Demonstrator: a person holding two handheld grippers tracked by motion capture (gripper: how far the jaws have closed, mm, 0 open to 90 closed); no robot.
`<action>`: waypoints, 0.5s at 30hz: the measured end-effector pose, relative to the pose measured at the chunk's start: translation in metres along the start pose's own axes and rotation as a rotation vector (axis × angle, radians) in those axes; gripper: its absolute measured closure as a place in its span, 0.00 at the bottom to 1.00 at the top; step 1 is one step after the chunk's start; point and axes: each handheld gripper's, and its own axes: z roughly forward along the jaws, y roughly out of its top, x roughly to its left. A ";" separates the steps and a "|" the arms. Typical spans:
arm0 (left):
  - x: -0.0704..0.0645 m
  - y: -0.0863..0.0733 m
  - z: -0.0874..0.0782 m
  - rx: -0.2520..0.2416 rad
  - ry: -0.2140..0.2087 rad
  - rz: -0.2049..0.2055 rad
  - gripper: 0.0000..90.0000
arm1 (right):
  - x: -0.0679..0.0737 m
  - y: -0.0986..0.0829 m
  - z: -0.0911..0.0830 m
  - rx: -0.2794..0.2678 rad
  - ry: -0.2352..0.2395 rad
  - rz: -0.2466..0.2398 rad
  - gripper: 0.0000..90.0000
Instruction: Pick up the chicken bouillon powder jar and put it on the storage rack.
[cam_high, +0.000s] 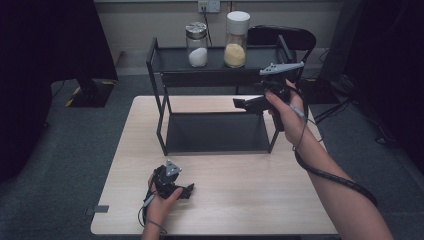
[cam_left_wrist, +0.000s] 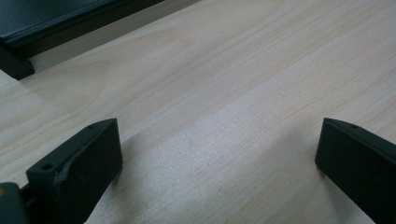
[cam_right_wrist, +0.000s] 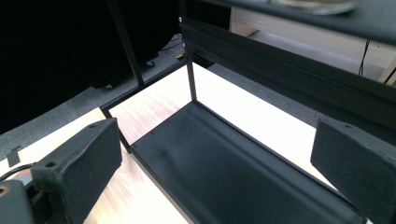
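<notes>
The right gripper (cam_high: 242, 103), jaws spread and empty, hangs at the right end of the black rack (cam_high: 215, 131), partly masking that corner post. Two jars (cam_high: 197, 44) stand on the rack's top shelf, well apart from it. The left gripper (cam_high: 186, 190) rests on the table (cam_high: 250, 200), jaws wide, holding nothing.

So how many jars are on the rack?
2, both on the top shelf: a metal-lidded jar of white powder on the left, a white-lidded jar of yellow grains to its right. The lower shelf holds none.
</notes>
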 end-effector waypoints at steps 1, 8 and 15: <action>0.000 0.000 0.000 0.000 0.000 0.000 0.00 | 0.000 -0.002 0.001 0.003 0.002 -0.001 0.01; 0.000 0.000 0.000 0.000 0.000 0.001 0.00 | -0.003 -0.024 0.006 0.008 0.003 0.009 0.01; 0.000 0.000 0.000 -0.001 0.000 -0.002 0.00 | -0.010 -0.049 0.011 0.020 0.009 0.035 0.02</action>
